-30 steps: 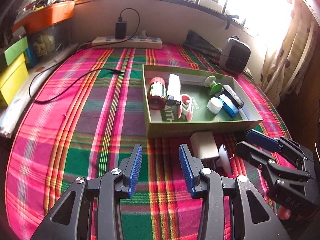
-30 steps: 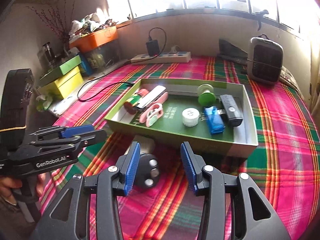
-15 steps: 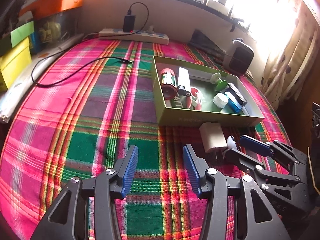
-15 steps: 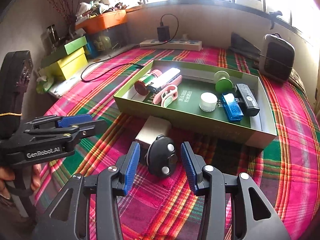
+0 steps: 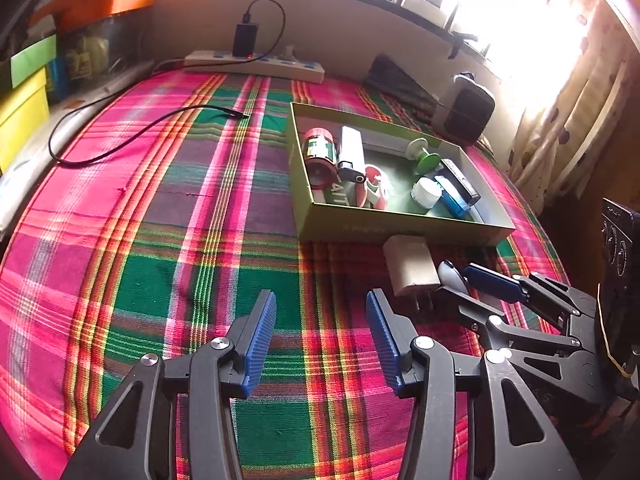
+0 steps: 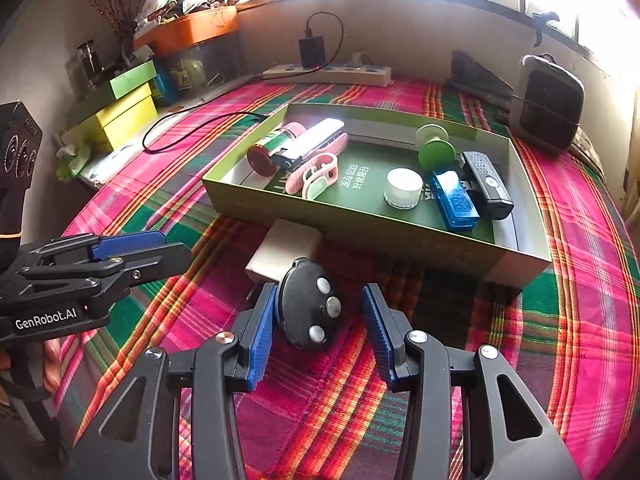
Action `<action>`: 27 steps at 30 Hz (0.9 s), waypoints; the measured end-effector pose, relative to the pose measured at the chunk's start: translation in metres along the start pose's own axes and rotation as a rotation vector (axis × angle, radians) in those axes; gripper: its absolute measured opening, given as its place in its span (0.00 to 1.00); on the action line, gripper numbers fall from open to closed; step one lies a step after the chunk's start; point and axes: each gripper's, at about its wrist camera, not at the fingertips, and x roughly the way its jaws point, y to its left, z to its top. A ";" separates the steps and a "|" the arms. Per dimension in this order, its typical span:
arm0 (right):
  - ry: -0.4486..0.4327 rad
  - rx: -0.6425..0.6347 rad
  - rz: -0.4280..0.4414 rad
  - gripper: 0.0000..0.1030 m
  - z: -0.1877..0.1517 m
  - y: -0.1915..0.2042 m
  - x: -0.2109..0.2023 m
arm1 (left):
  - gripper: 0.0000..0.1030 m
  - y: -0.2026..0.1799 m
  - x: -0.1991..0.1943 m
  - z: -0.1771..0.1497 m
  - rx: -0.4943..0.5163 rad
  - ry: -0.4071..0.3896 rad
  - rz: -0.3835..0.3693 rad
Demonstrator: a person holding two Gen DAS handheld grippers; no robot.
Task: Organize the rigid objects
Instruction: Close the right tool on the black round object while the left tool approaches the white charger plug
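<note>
Black oval remote (image 6: 308, 308), round buttons, lying on plaid cloth (image 6: 540, 340) beside green box (image 6: 360, 236); right gripper (image 6: 318, 330) straddling it, left pad touching, not clamped. Left gripper (image 5: 320, 340) gaping wide, having just opened, empty.

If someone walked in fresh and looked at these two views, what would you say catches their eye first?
Probably the loud pink-and-green plaid cloth covering the whole surface, and on it the green tray holding small items such as a blue stick and a white cap. Just in front of the tray, a black oval remote lies between the open fingers of the right gripper, next to a beige charger block.
</note>
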 end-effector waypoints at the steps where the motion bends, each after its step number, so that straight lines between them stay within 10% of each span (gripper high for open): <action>1: 0.001 -0.003 -0.002 0.43 0.000 -0.001 0.001 | 0.45 0.001 0.000 0.000 -0.001 0.001 -0.001; 27: -0.003 0.010 -0.021 0.31 -0.005 -0.014 -0.005 | 0.45 -0.027 0.014 0.004 0.042 0.043 -0.015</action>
